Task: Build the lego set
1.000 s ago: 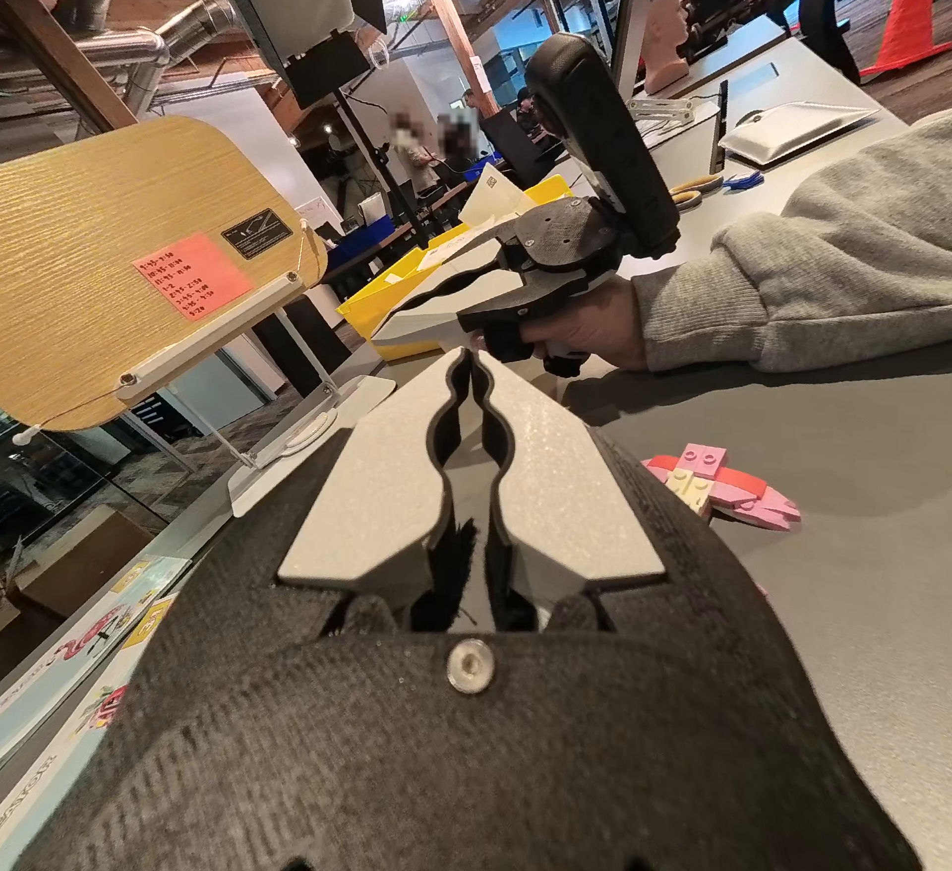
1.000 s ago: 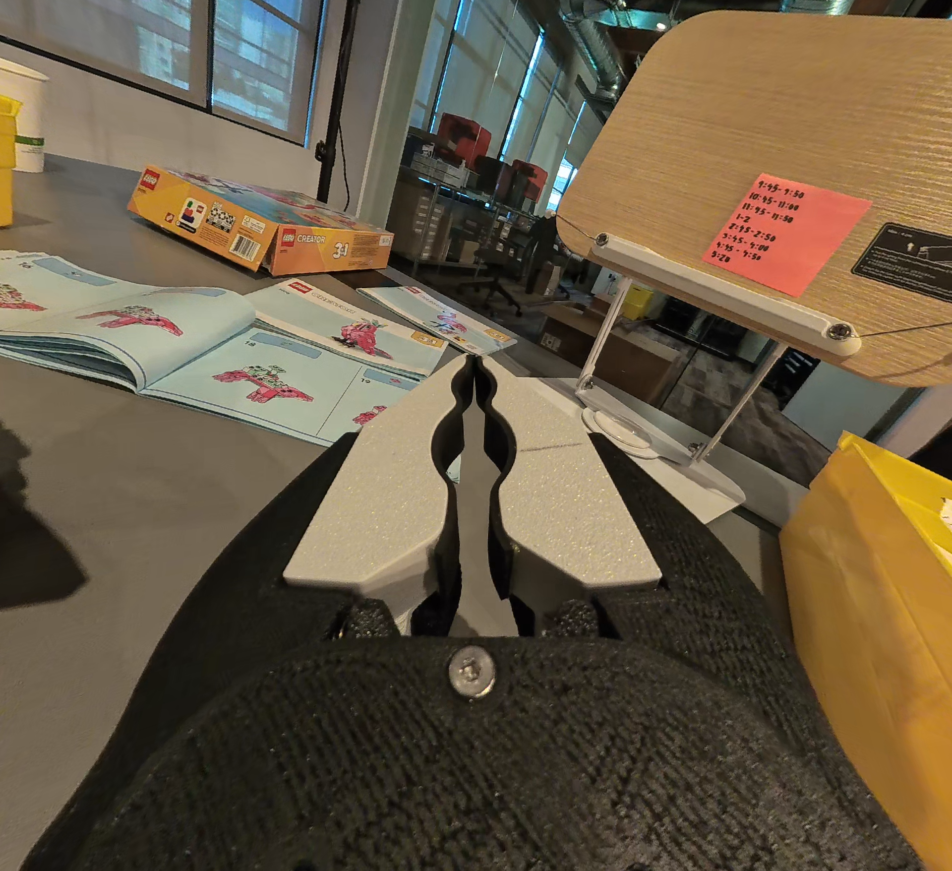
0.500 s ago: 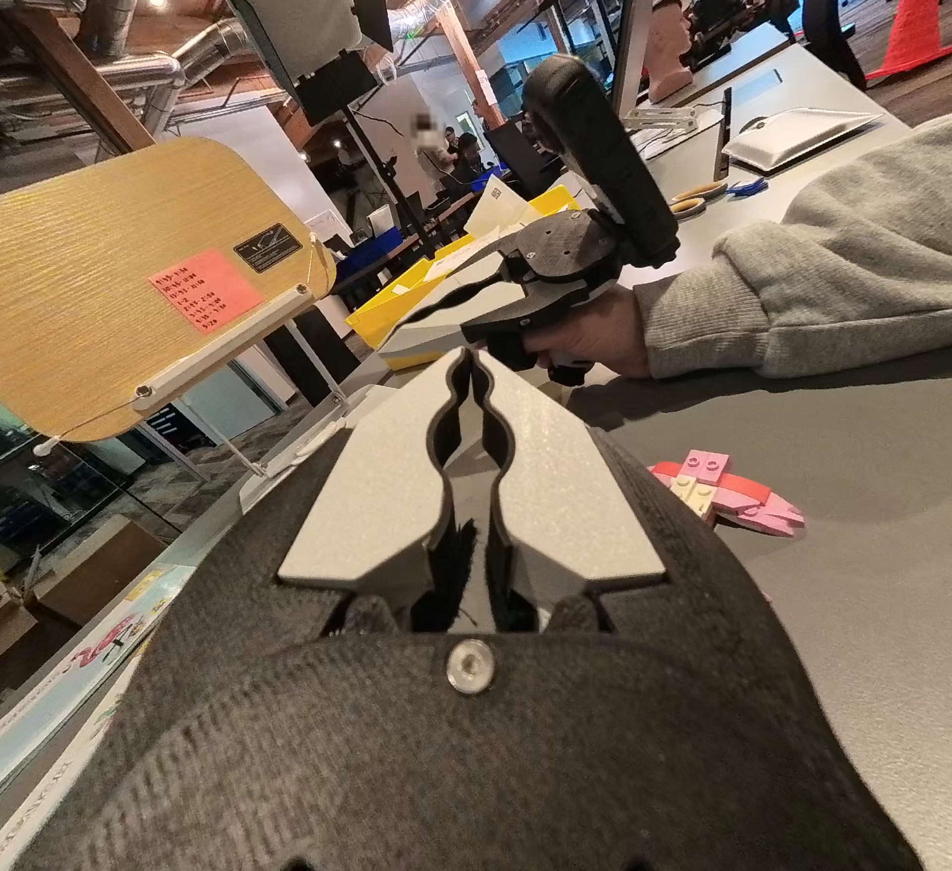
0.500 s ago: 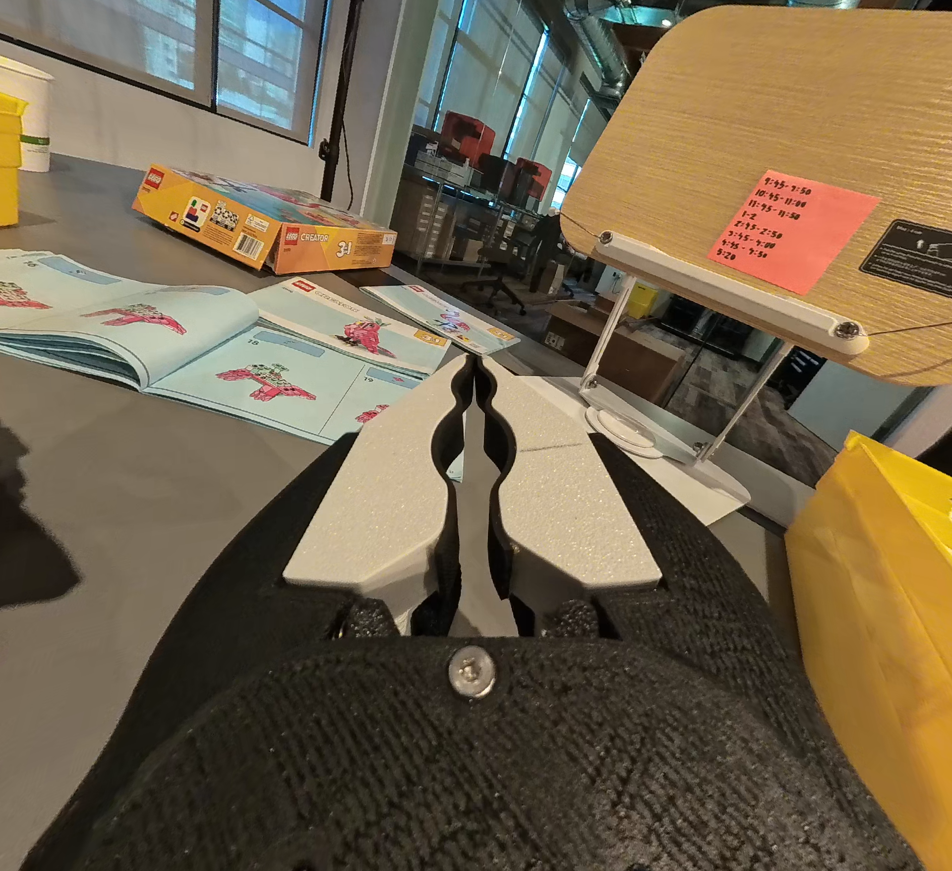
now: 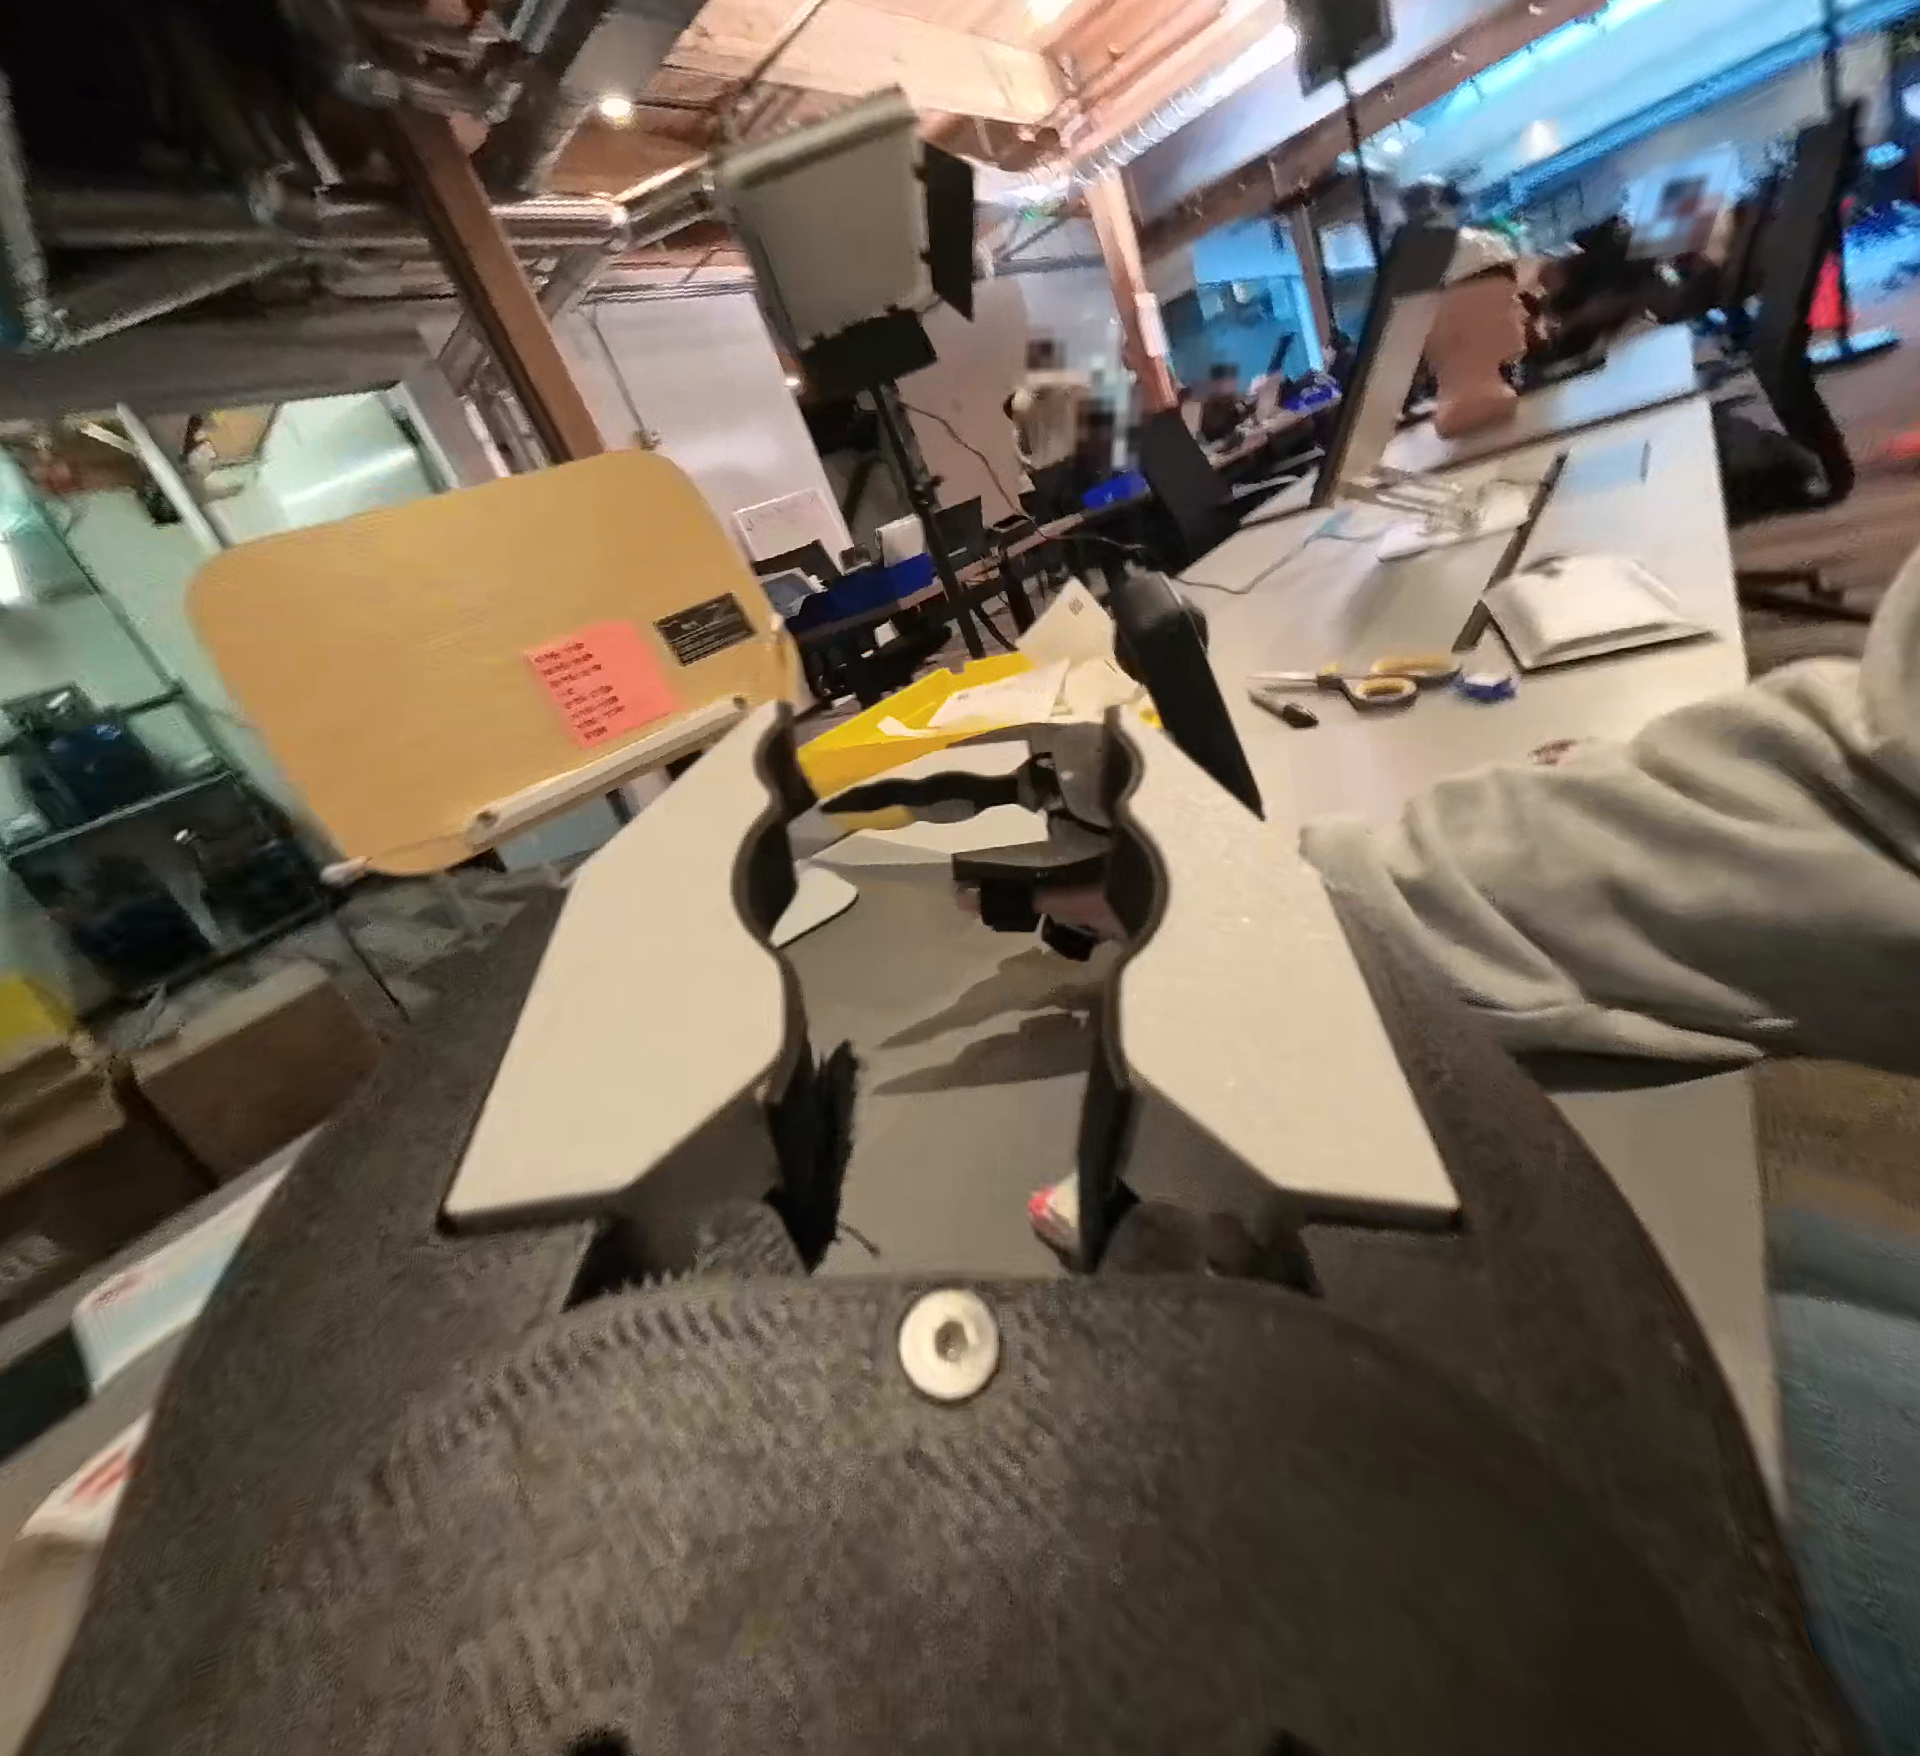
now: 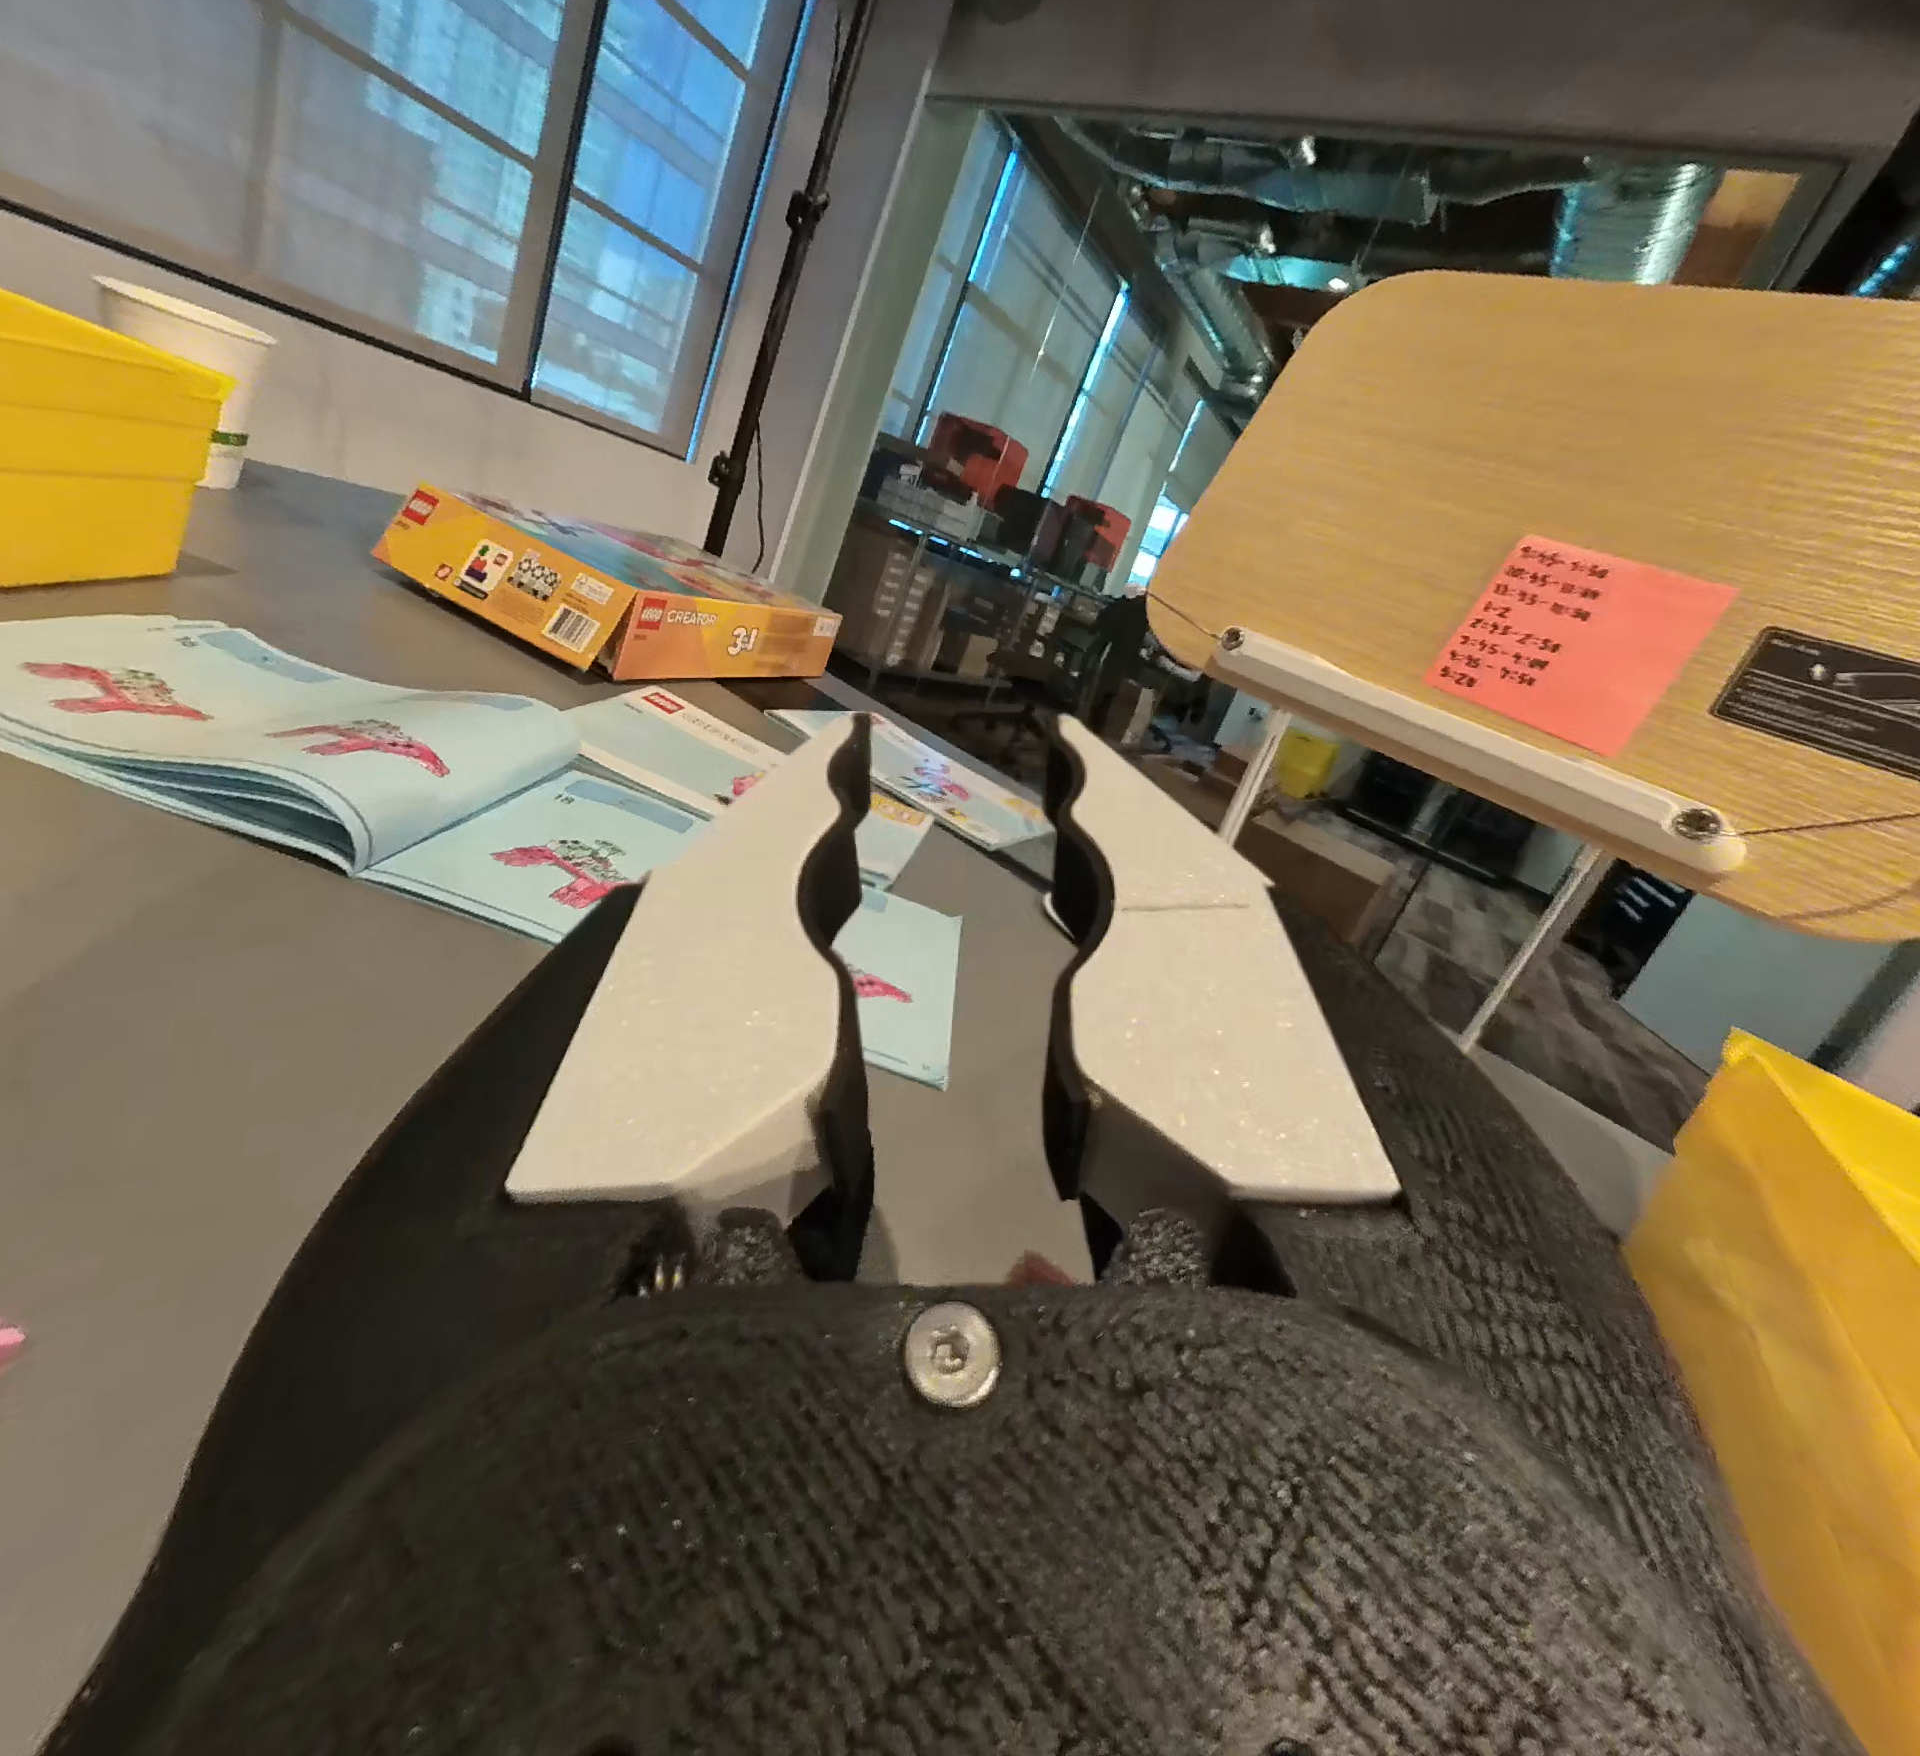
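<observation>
My left gripper (image 5: 945, 740) is open and empty above the grey table (image 5: 935, 979). A small pink piece of the lego model (image 5: 1049, 1210) shows low between its fingers; the rest is hidden under the gripper. My right gripper (image 6: 961, 735) is open and empty; it also shows in the left wrist view (image 5: 862, 823), held by a person's hand with a grey sleeve (image 5: 1610, 875). An open pale-blue instruction booklet (image 6: 312, 771) and the orange lego box (image 6: 613, 605) lie ahead and left of the right gripper. A pink scrap (image 6: 1039, 1270) shows under its fingers.
A wooden book stand (image 6: 1558, 563) with a pink note stands ahead; it also shows in the left wrist view (image 5: 468, 657). Yellow bins sit at the far left (image 6: 83, 449), the near right (image 6: 1787, 1291) and behind the right gripper (image 5: 914, 730). Scissors (image 5: 1351, 683) lie farther back. About 20 cm separates my left fingertips from my right.
Both grippers have opened from shut. The left view has risen and tilted up, so the pink lego model has slid almost out of sight beneath it. The right view has shifted a little.
</observation>
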{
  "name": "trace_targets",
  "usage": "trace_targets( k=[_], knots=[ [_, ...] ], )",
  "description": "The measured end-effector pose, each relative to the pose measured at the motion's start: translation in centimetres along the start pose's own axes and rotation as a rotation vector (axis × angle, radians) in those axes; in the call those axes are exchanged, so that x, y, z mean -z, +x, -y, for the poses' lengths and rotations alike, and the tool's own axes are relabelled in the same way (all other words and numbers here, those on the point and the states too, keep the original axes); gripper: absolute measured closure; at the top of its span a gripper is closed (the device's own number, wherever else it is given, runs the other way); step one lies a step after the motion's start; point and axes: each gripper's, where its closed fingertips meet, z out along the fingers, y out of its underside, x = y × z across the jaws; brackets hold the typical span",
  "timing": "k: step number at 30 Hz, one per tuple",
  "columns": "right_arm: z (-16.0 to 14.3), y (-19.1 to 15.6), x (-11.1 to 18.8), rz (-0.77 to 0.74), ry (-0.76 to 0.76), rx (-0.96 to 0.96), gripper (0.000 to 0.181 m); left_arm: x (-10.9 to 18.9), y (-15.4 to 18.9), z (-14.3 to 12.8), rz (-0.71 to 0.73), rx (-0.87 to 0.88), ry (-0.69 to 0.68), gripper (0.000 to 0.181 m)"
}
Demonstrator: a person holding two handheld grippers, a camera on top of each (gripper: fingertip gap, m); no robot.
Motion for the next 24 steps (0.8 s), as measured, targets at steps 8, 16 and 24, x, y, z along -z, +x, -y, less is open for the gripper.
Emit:
trace_targets(
  k=[8, 16, 24],
  knots=[
    [0.2, 0.7, -0.3, -0.058, 0.017, 0.027, 0.13, 14.6, -10.7, 3.4, 0.445, 0.062, -0.216, 0.104],
    [-0.3, 0.6, -0.5, -0.052, -0.009, 0.03, 0.13, 26.7, -18.2, -0.5, 0.684, 0.082, -0.766, 0.134],
    [-0.8, 0.4, -0.8, -0.039, -0.031, 0.039, 0.136, 30.6, -17.9, -11.0, 0.426, 0.419, -1.35, 0.166]
  ],
)
